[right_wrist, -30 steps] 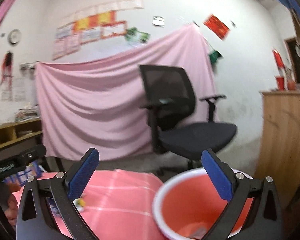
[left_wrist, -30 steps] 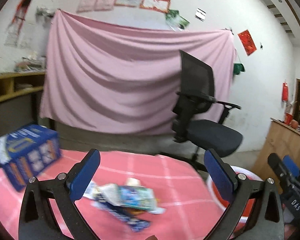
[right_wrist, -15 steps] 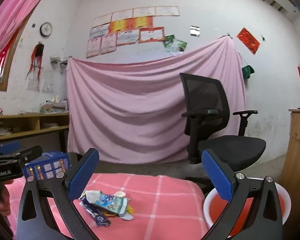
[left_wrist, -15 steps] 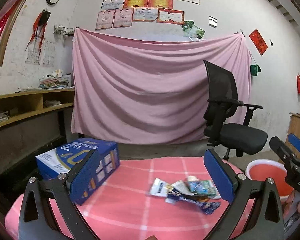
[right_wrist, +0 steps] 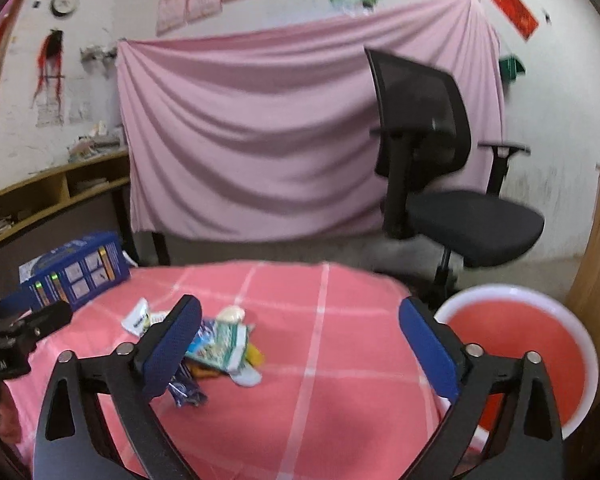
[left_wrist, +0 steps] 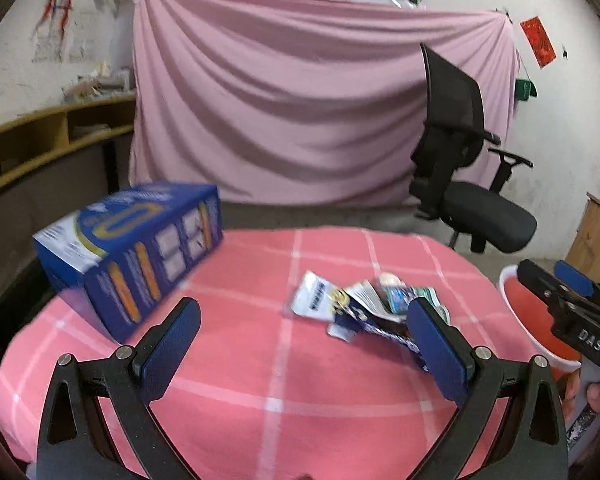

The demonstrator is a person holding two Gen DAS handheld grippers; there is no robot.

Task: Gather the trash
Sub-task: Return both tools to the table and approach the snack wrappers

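1. "DAS" stands in white letters on the black body of the right gripper [left_wrist: 572,292], beside the red basin [left_wrist: 518,304].
2. Print on the blue box [left_wrist: 140,248] is too blurred to read.

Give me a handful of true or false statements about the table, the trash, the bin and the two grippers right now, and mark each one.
1. The wrappers lie in a loose pile on the pink checked tablecloth. True.
2. The left gripper is shut on a wrapper. False: its jaws stand open with nothing between them.
3. The red bin stands off the table's right side. True.
4. The blue box sits inside the bin. False: it rests on the table, at the far left.
5. The right gripper holds a piece of trash. False: its jaws are wide, though they have just been closing a little, and nothing is between them.
6. A black office chair stands before the pink cloth backdrop. True.
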